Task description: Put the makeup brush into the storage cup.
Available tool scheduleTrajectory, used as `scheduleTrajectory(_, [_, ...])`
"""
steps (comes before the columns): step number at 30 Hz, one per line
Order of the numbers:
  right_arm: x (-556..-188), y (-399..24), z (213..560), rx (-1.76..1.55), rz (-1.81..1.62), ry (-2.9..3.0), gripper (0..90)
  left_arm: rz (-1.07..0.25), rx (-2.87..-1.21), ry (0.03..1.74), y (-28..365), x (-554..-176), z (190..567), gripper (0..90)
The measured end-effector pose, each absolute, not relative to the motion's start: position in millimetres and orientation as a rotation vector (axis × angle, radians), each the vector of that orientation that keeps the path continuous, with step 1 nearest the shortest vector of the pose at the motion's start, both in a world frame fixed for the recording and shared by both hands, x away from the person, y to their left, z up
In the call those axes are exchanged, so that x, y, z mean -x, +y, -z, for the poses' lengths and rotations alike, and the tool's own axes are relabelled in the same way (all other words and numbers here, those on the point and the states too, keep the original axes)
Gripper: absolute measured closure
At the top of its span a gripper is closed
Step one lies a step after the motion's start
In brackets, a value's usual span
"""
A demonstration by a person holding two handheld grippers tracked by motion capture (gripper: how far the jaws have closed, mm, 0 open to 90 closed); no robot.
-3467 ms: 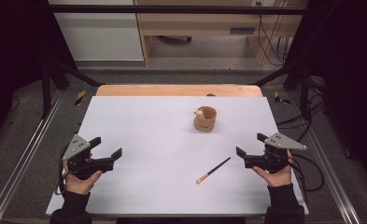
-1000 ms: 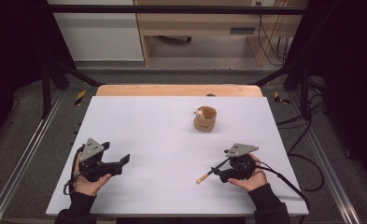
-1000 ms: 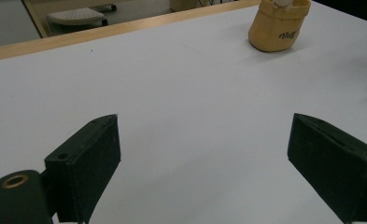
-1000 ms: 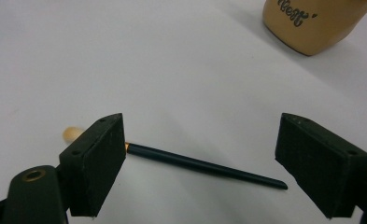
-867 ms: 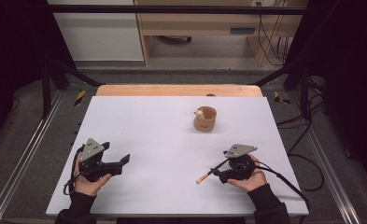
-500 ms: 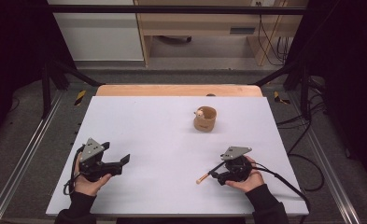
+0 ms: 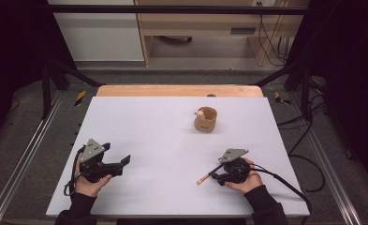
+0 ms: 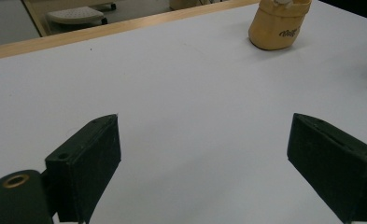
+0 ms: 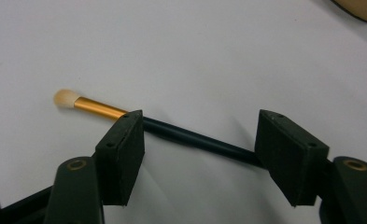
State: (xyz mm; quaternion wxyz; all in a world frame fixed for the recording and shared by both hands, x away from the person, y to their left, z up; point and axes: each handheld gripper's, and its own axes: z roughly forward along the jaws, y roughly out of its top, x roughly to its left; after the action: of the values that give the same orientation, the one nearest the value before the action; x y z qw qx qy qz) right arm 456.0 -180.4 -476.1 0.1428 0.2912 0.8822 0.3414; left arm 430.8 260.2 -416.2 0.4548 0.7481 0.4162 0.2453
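Note:
A makeup brush (image 7: 205, 177) with a dark handle, gold ferrule and pale bristles lies on the white table (image 7: 163, 140), right of the front middle. My right gripper (image 7: 214, 174) is low over its handle. In the right gripper view the handle (image 9: 190, 136) runs across the gap between the jaws of that gripper (image 9: 200, 144). The jaws have just been closing and the pads do not visibly press on it. My left gripper (image 7: 124, 161) rests at the front left, open, with nothing between its fingers (image 8: 204, 158). A tan cup (image 7: 205, 119) stands upright farther back.
The cup (image 8: 278, 23) holds a small pale thing at its rim. A wooden strip (image 7: 177, 90) borders the table's far edge. Metal frame rails (image 7: 27, 150) run along both sides, and cables (image 7: 284, 180) trail from the right gripper.
Since the earliest frame both hands have come inward from the table's sides. The right gripper has reached the brush handle and shifted slightly left within the last second. The left gripper stays put.

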Motion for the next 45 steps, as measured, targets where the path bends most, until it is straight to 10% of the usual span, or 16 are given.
scheduleTrajectory(45, [-453.1,-186.2,468.2,-0.948,-0.885,2.593,81.6,-0.602,-1.849,1.028,260.9,-430.8,416.7,10.0])
